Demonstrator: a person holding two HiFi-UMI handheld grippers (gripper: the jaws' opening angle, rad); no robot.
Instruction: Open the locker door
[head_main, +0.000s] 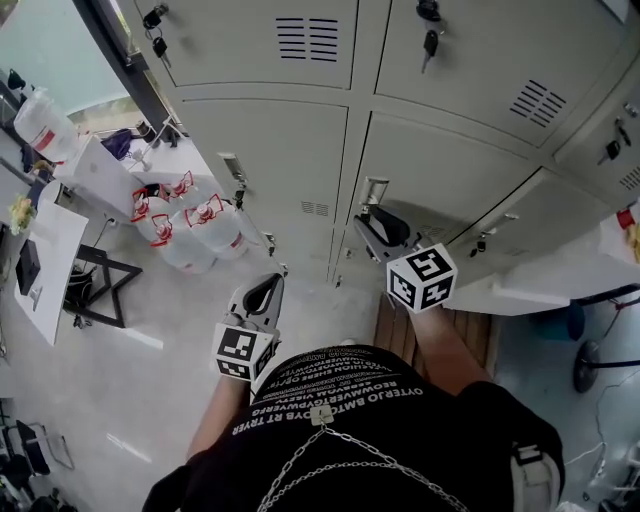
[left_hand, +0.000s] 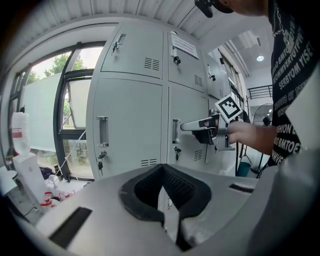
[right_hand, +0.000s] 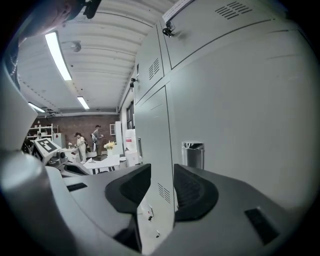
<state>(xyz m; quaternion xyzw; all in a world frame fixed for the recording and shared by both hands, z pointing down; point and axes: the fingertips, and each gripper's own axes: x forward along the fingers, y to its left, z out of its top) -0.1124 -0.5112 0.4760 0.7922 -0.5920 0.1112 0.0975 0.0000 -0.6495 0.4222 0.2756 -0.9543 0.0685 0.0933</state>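
Locker bank (head_main: 290, 130) fills the view. The locker door (right_hand: 155, 140) looks slightly ajar, its free edge between the half-parted jaws of the right gripper (right_hand: 172, 175) — straddling, not clamping. Best to bite the edge squarely, then pull along the hinge arc. Left gripper (left_hand: 165, 195) — pinched together, empty, well apart.

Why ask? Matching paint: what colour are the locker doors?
Pale grey locker doors; clearest in left gripper view.

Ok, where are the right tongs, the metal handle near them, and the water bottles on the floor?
right tongs (head_main: 368, 216): head view, midway between the tips.
metal handle (head_main: 375, 190): head view, middle of its plate.
water bottles (head_main: 222, 236): head view, clear side of the rightmost bottle.
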